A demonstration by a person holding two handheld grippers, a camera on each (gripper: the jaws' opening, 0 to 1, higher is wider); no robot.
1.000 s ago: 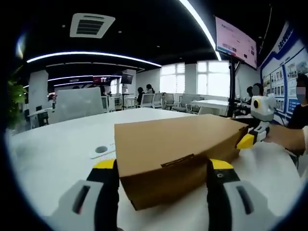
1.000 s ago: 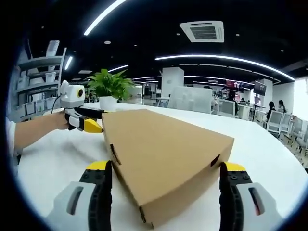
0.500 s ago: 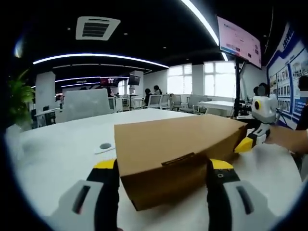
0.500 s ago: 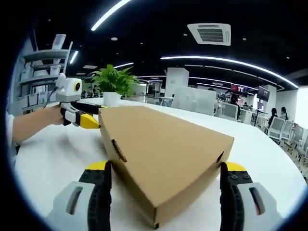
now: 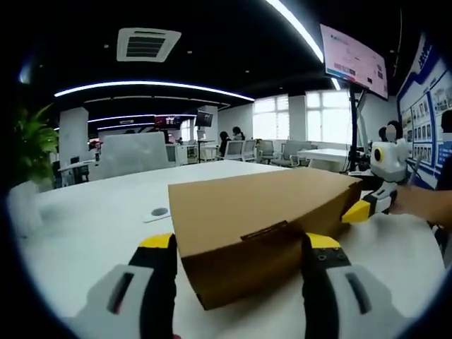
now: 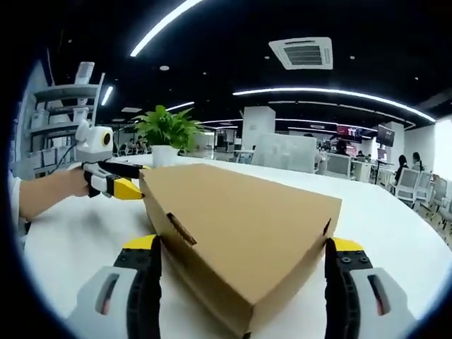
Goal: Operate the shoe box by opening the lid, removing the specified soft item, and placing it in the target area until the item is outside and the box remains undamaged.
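A shut brown cardboard shoe box (image 5: 258,212) lies on the white table (image 5: 92,226). Its near end, with a tuck tab (image 5: 265,230) at the lid's edge, sits between the wide-apart jaws of my left gripper (image 5: 239,242), which is open. In the right gripper view a corner of the box (image 6: 240,222) points at the camera, and my right gripper (image 6: 242,244) stands open around it. At the box's far corner is the right gripper (image 5: 367,206), seen from the left gripper view. The left gripper (image 6: 116,187), held by a hand, is at the other far corner.
A small round object on a flat white piece (image 5: 158,212) lies on the table left of the box. A potted plant (image 6: 164,134) stands behind the box, with shelves (image 6: 56,120) beyond. Chairs, desks and people are far off in the office.
Both views have shifted a little as the hands moved. In the right gripper view the box now looks slightly closer and larger. The lid stays shut and both grippers stay open.
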